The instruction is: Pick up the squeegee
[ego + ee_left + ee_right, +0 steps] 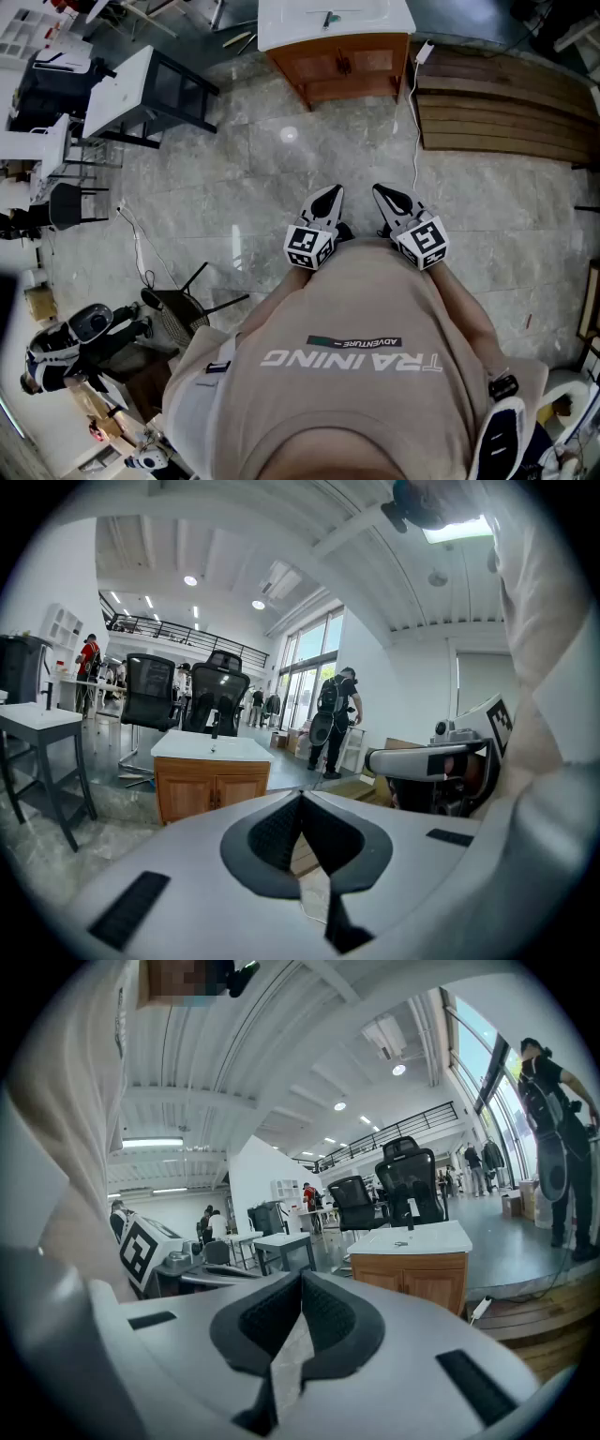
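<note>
No squeegee can be made out for certain. A small dark item (328, 17) lies on the white top of a wooden cabinet (337, 61) straight ahead across the stone floor; it is too small to identify. The cabinet (208, 789) also shows in the left gripper view, and the same cabinet (412, 1274) in the right gripper view. I hold both grippers close to my chest, side by side, pointing toward the cabinet and far from it. The left gripper (330, 192) (301, 796) is shut with nothing in it. The right gripper (382, 190) (302, 1274) is shut and empty too.
A wooden slatted platform (506, 108) lies at the right of the cabinet, with a white cable (414, 131) trailing over the floor. White tables (122, 89) and a black chair (70, 206) stand at the left. A person with a backpack (333, 719) stands beyond the cabinet.
</note>
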The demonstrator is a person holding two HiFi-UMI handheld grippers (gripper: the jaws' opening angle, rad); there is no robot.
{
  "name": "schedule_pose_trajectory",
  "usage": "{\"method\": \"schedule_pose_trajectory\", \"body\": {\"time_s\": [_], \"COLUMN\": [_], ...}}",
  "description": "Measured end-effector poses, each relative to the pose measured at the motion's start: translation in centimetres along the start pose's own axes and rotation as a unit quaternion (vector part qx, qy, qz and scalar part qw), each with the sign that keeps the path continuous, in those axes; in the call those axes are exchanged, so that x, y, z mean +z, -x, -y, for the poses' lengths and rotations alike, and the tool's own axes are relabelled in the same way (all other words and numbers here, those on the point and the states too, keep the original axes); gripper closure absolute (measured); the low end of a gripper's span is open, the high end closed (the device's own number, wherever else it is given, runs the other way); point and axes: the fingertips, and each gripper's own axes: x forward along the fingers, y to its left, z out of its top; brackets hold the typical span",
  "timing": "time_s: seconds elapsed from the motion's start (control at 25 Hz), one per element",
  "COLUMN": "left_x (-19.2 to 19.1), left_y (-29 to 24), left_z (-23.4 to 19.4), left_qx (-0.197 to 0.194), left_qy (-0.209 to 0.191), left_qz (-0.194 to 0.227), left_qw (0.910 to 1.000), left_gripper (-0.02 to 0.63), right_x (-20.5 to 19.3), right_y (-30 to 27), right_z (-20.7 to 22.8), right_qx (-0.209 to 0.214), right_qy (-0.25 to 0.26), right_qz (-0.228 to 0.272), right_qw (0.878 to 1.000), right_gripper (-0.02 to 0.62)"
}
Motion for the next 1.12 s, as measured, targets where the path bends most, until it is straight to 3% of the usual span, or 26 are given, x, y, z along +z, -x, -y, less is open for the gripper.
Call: {"method": "schedule_pose_trajectory", "body": {"time_s": [0.24, 0.72, 1.12], "left_x": [0.7, 5.9, 7.6], "left_y": [-1.7, -5.2, -7.6], "left_z": [0.1, 2.3, 2.2], "left_qx": [-0.003, 0.024, 0.015], "left_qy": [-0.008, -0.042, -0.04], "left_qz": [0.004, 0.042, 0.043], "left_qw": [1.0, 0.998, 0.9982], "left_gripper": [0.595, 0.595, 0.595], "right_x": [0.0, 2.3, 4.3], "right_y": [-0.3, -0.4, -0.8], "right_z": [2.0, 4.4, 7.0], "right_qx": [-0.002, 0.031, 0.002], "right_qy": [-0.01, 0.028, 0.017], "right_qz": [0.015, 0.022, 0.021], "right_qw": [1.0, 0.999, 1.0], "right_gripper": [0.563, 0.563, 0.563]}}
